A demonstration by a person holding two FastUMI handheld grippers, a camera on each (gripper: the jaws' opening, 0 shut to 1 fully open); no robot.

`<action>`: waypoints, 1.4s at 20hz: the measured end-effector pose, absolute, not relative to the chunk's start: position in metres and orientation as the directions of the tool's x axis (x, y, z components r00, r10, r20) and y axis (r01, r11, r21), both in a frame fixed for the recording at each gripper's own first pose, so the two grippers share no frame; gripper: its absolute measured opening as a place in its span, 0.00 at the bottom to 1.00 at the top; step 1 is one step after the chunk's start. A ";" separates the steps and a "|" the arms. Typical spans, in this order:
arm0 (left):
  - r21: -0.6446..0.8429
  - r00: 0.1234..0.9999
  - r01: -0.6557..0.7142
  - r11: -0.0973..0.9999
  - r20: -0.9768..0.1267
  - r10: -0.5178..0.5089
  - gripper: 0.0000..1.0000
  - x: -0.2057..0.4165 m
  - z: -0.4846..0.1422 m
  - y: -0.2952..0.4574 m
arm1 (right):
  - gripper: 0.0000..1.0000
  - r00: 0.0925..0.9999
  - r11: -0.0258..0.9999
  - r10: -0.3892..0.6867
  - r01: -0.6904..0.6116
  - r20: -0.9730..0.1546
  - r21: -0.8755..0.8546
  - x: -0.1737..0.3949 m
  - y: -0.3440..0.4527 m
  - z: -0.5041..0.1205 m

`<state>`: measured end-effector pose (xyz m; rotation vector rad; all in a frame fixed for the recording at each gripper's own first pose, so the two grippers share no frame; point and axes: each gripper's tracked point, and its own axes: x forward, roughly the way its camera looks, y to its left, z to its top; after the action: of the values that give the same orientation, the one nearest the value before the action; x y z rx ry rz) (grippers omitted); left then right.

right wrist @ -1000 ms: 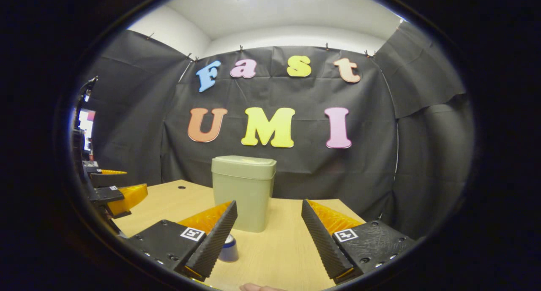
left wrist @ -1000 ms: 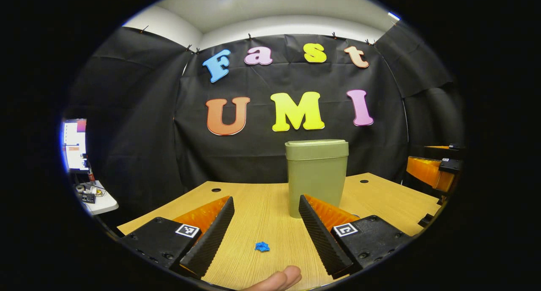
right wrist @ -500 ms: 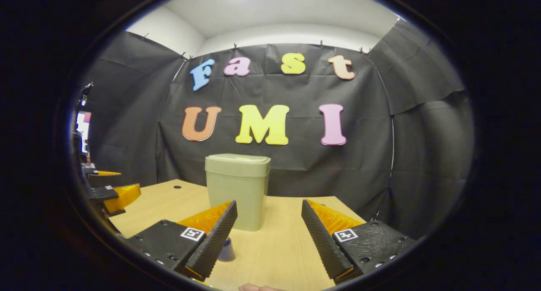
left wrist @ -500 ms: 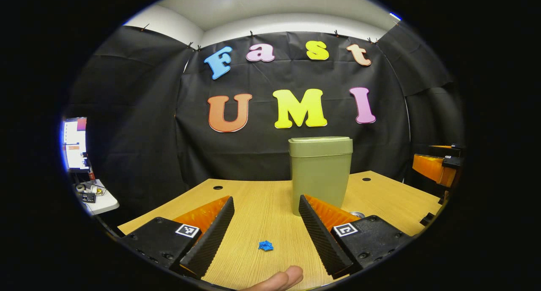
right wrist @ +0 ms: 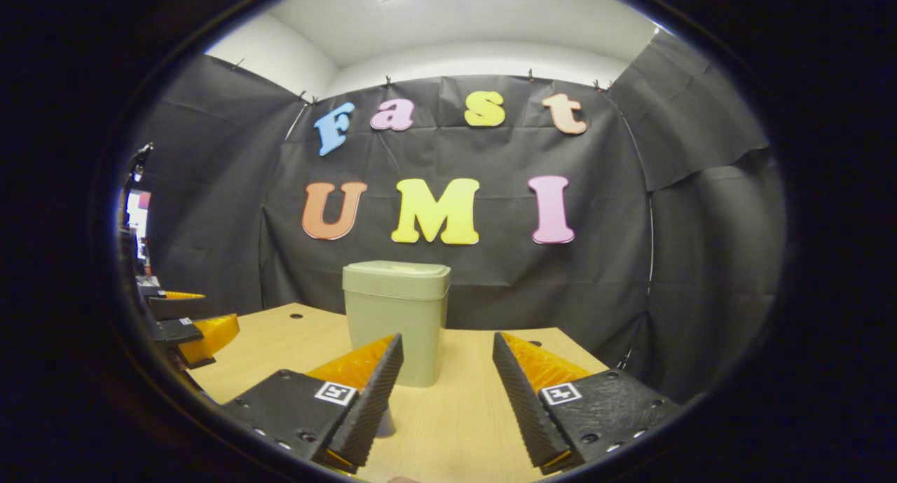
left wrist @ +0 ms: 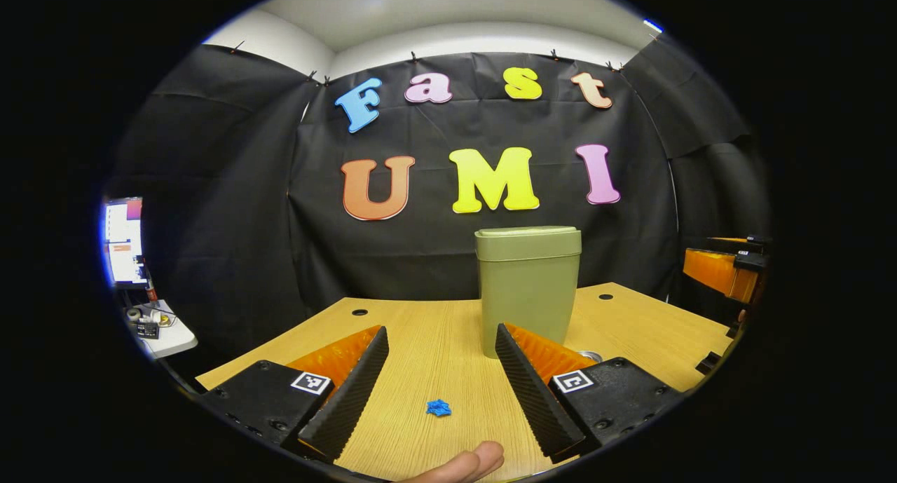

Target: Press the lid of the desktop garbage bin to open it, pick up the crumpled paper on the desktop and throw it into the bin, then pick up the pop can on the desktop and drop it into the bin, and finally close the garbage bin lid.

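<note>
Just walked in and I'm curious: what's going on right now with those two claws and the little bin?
Both claws open, left, right, holding nothing. Bin lid shut. Blue crumpled paper on desk; can partly behind right claw's finger. Nothing blocking.

text: none legible | square black-and-white coded marker tags (left wrist: 310, 383) on both grippers' finger mounts: patterns, no words | far-left lit monitor screen (left wrist: 123, 241): too small to make out
</note>
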<state>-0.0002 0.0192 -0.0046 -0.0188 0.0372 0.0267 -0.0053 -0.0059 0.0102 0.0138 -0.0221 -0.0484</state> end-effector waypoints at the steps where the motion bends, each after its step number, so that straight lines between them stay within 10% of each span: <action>1: -0.017 0.999 -0.023 1.000 -0.038 0.022 0.99 0.000 -0.004 0.018 | 0.76 0.999 0.999 -0.038 0.038 0.010 0.018 -0.003 -0.003 0.009; 8: -0.005 0.999 -0.021 1.000 -0.041 0.021 0.99 0.000 -0.006 0.024 | 0.48 1.000 0.999 0.020 -0.020 -0.009 0.027 0.016 0.023 0.019; 10: -0.021 0.999 -0.024 0.999 -0.048 0.023 0.99 0.002 -0.007 0.029 | 0.17 0.999 0.999 0.037 -0.036 -0.023 0.039 0.024 0.032 0.021; 12: -0.030 0.998 -0.011 0.999 -0.056 0.010 0.99 0.003 -0.008 0.028 | 0.10 0.998 0.998 0.060 -0.059 -0.037 0.020 0.032 0.044 0.025; 28: -0.062 0.995 -0.059 0.996 -0.081 0.054 0.99 0.011 -0.015 0.063 | 0.00 0.994 0.998 0.067 -0.065 -0.082 0.016 0.121 0.069 0.081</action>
<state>0.0113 0.0628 -0.0147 -0.0641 0.0790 0.0562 0.1209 0.0694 0.0806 0.0137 0.0825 0.0661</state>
